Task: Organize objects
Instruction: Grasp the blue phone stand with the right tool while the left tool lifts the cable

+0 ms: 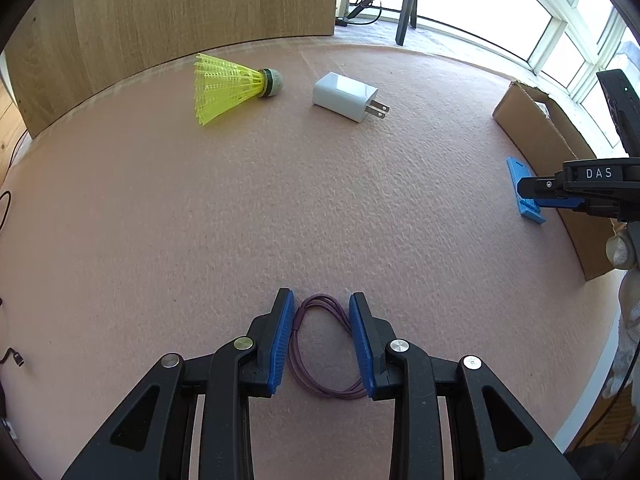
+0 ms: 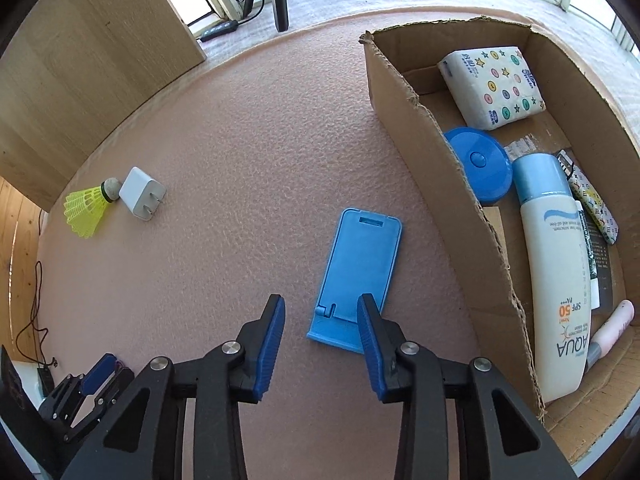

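Left gripper [image 1: 320, 338]: nearest the lens; jaws pinching a coiled purple cable [image 1: 325, 346], both pads against the loop's sides just above the pink surface [image 1: 280, 200].
Right gripper [image 2: 321, 344]: jaws part-spread and empty, hovering over the near end of the stand; whether the right pad touches it cannot be told.
Stand [image 2: 357, 276]: blue plastic phone stand, folded flat, just beside the box's left wall.
Box [image 2: 432, 184]: torn cardboard; holds a tissue pack [image 2: 491, 86], blue disc [image 2: 478, 165], sunscreen bottle [image 2: 554, 276], patterned pouch [image 2: 592, 200] and pink tube [image 2: 612, 330].
Handling, stand: judged light, stiff, smooth; best taken across its long edges, since lying flat it offers little height.
Handling, cable: judged light and limp; the coil may sag or unwind, so a pinch across the bundled strands suits it.
Others: shuttlecock [image 1: 230, 86] and charger [image 1: 346, 96], well apart from the box; both probably light, the shuttlecock's skirt crushable.
Hidden: the box's near end is cut off; the stand's hinge lies under the right jaw; the pouch is partly behind the bottle.
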Tool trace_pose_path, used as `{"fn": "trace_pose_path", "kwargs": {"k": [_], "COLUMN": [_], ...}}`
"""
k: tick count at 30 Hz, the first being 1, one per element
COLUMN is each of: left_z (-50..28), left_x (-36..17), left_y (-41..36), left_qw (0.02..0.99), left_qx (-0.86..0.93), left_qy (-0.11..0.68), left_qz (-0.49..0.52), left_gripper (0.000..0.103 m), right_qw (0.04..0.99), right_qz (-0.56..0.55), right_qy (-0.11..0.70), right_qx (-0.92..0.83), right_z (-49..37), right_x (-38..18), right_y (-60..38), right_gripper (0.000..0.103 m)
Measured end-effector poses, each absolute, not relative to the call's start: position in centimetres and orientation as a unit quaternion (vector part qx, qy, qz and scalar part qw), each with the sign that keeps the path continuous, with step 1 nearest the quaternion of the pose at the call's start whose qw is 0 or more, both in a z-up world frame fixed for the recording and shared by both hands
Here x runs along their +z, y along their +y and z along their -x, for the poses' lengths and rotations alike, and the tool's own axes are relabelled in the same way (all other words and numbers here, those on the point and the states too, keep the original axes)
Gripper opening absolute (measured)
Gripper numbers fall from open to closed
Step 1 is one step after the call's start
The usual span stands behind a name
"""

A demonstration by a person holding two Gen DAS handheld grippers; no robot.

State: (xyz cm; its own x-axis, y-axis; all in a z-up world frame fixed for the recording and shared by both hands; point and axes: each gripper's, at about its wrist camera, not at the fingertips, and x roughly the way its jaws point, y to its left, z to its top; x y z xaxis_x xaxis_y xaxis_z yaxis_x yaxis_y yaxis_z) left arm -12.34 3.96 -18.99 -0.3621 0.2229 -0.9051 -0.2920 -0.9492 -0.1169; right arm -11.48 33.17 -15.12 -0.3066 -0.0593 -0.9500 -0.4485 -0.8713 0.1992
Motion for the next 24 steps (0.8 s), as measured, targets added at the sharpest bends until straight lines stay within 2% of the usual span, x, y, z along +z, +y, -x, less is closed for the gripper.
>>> {"fn": "trace_pose_path", "kwargs": {"k": [8,14,17,19,24], "left_z": [12.4,12.5,12.6,12.5,11.5], "left_x": [-19.2,-19.1,-18.9,-18.6,-18.1], "left_y": [3.4,3.1,2.6,2.2,1.0], "left_qw": [0.165,0.175,0.176,0.171,0.168], "left_qx": [0.824,0.819,0.819,0.821,0.823], "left_qy": [0.021,0.015,0.002,0.001,-0.001], "left_qz": [0.542,0.546,0.546,0.544,0.543], "left_gripper": [0.031,0.031,0.039,0.048,0.053], "right_qw": [0.142,0.12,0.091,0.062,0.005], "right_qz": [0.575,0.584,0.59,0.596,0.602], "right_qy": [0.25,0.182,0.157,0.139,0.091], "right_qx": [0.766,0.782,0.786,0.789,0.794], "right_z": [11.2,12.7,13.2,13.2,12.1], "right_x": [-15.9,-15.8,-15.9,-15.8,-15.7], "right_y": [34.2,32.5,31.0,29.7,26.7], "right_gripper": [0.037,0.036,0.035,0.035,0.035]}}
